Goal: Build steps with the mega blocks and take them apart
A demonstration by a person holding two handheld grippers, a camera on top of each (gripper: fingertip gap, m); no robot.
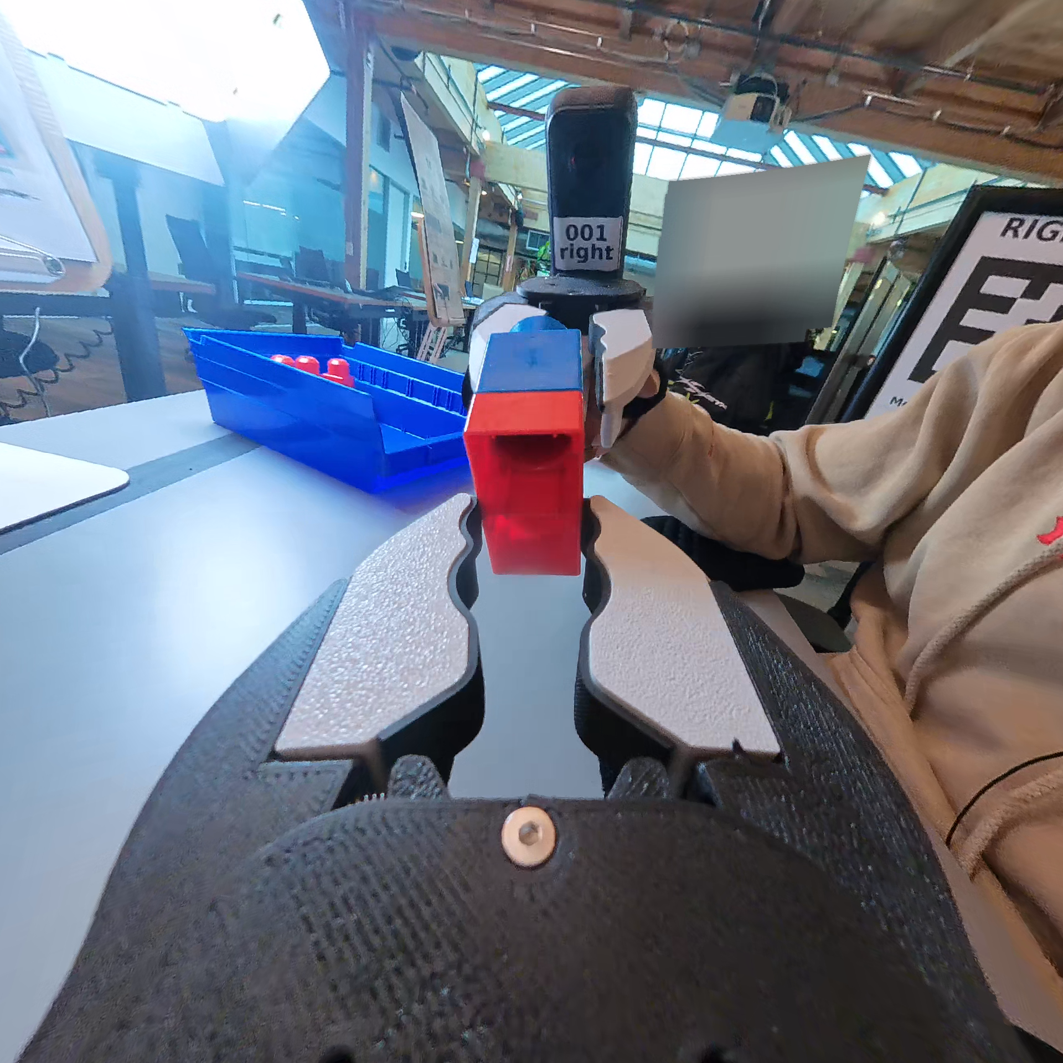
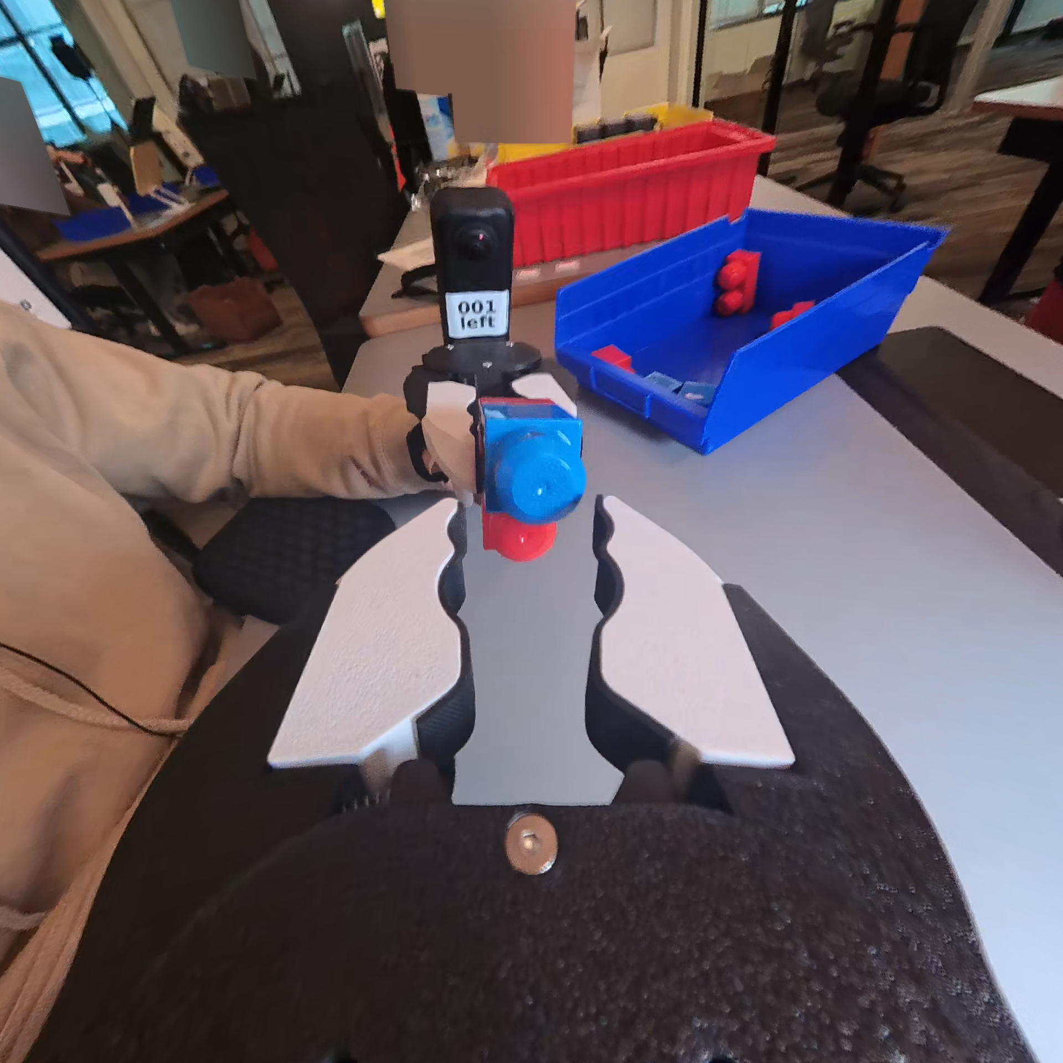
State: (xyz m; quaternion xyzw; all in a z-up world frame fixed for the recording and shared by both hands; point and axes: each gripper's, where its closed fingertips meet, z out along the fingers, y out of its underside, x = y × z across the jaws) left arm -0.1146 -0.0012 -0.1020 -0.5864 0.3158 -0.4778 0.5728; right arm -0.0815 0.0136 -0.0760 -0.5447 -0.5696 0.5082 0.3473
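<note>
A red mega block with a blue mega block pressed onto it is held in the air over the grey table. My left gripper is shut on the red block, whose hollow underside faces this camera. In the right wrist view the blue block's stud faces the camera, with a red stud below it. My right gripper is open. Its fingertips stand on either side of the blue block's end with a small gap. The left gripper shows behind the blocks.
A blue bin stands on the table beyond the grippers and holds loose red blocks and blue blocks. It also shows in the left wrist view. A red bin stands farther back. A person's beige sleeves flank the grippers. Spacing between my two grippers at the tips: around 6 centimetres.
</note>
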